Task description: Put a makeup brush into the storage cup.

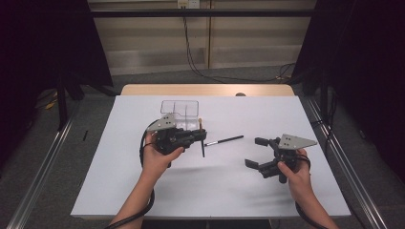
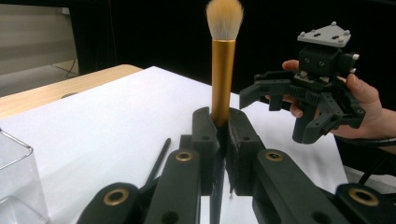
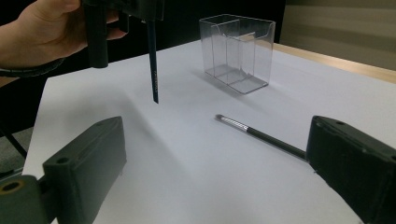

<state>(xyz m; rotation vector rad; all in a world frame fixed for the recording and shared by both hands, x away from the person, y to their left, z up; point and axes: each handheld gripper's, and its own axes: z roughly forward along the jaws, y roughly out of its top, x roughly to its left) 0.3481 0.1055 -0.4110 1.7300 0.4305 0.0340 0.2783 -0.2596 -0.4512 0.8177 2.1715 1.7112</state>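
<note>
- Left gripper [image 1: 199,138]: jaws clamped on a makeup brush with gold metal ferrule, pale fluffy bristles and thin black handle [image 2: 221,70]; held off the table, near the middle, in front of the box.
- In left gripper view the brush stands upright between the jaws, bristle tip up, ferrule just above the jaw tops.
- Brush's black handle hangs below the gripper; in right gripper view its tip points down at the sheet, apart from it.
- Right gripper [image 1: 255,152]: jaws wide apart, nothing between them; held above the right part of the table, well apart from the left gripper.
- Slim black pencil-like brush with silvery banded end [image 3: 261,134] lies flat on the white sheet, between the two grippers, untouched.
- Clear plastic box with inner dividers [image 1: 180,113] stands upright on the far-middle of the sheet, just behind the left gripper; looks empty.
- White sheet covering the wooden table [image 1: 210,191]: wood edge shows along the far side.
- Left hand [image 1: 157,155] wraps the left gripper's body; right hand [image 1: 297,172] holds the right one.
</note>
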